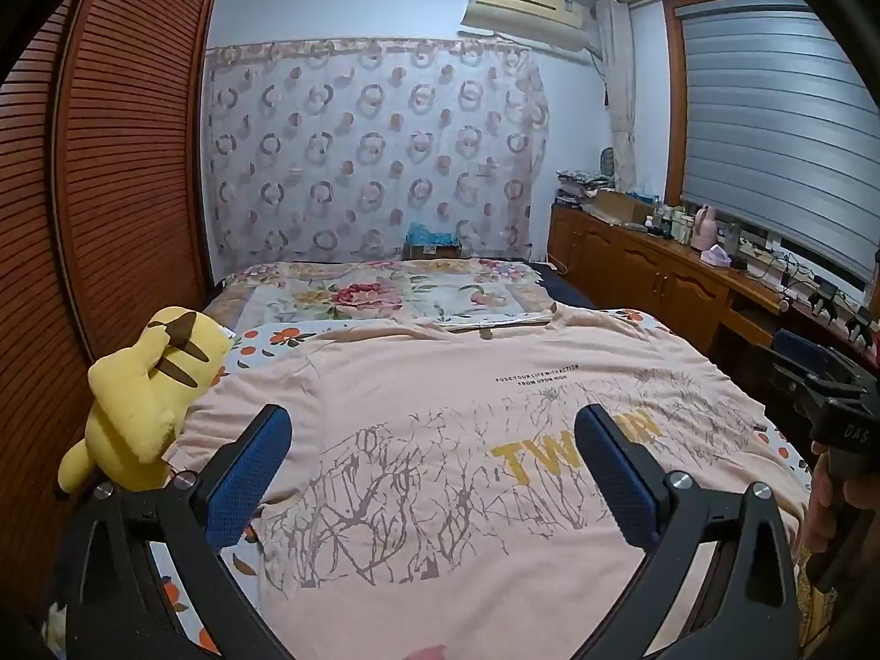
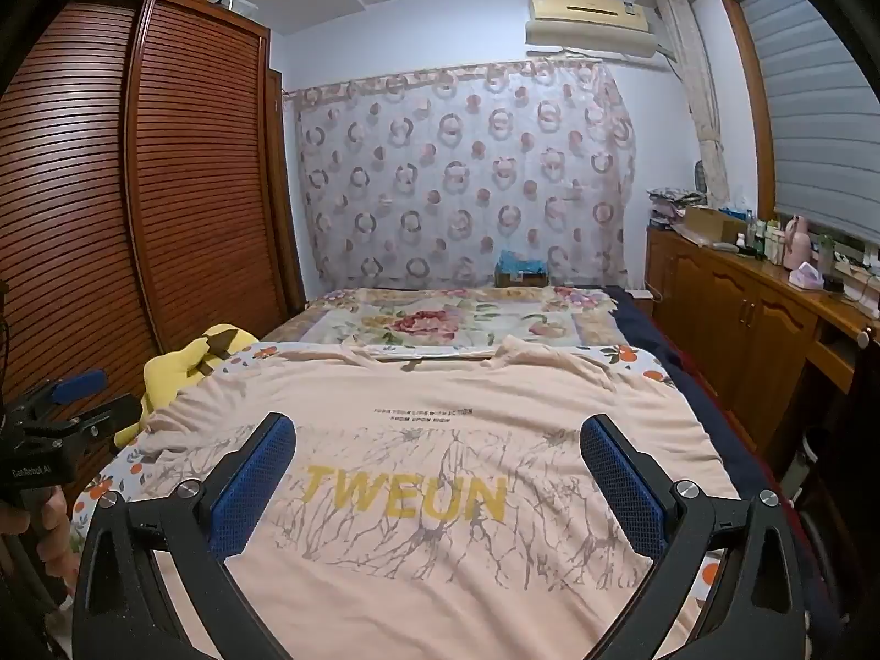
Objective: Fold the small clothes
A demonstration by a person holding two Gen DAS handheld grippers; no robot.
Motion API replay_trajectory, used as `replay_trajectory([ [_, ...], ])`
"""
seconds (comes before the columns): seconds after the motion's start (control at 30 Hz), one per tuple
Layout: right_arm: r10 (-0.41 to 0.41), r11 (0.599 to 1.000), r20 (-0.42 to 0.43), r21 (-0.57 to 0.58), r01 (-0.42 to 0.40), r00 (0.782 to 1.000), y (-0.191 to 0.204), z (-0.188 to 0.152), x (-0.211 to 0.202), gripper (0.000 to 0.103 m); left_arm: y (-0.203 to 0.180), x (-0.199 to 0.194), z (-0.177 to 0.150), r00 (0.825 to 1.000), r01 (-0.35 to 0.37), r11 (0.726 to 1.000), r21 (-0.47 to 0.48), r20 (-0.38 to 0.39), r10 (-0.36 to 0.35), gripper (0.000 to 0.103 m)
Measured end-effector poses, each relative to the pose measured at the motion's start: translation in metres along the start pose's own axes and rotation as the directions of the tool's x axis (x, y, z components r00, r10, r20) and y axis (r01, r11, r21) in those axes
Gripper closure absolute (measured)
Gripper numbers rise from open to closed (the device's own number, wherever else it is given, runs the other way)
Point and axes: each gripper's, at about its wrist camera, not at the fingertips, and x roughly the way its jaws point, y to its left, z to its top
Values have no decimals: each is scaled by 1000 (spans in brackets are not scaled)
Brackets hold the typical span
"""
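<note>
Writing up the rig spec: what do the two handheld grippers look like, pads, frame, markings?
Both match: black angular frames with silver bolts, jaws faced with blue textured pads. Left gripper; right gripper. Seen from the side, the left body carries white "DenRobot AI" lettering, the right shows "DAS". Bare hands hold the grips; no cables visible.

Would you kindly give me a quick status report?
Left gripper and right gripper open, holding nothing. Pink T-shirt flat on bed, unfolded. Yellow plush toy beside its left sleeve.
</note>
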Motion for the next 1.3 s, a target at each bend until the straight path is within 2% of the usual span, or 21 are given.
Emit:
replay_trajectory([
  [1.3, 6, 1000, 2, -1, -6, 1000, 1, -1, -1, 0, -1, -9, 4, 1000, -15, 1000, 17, 16, 15, 0],
])
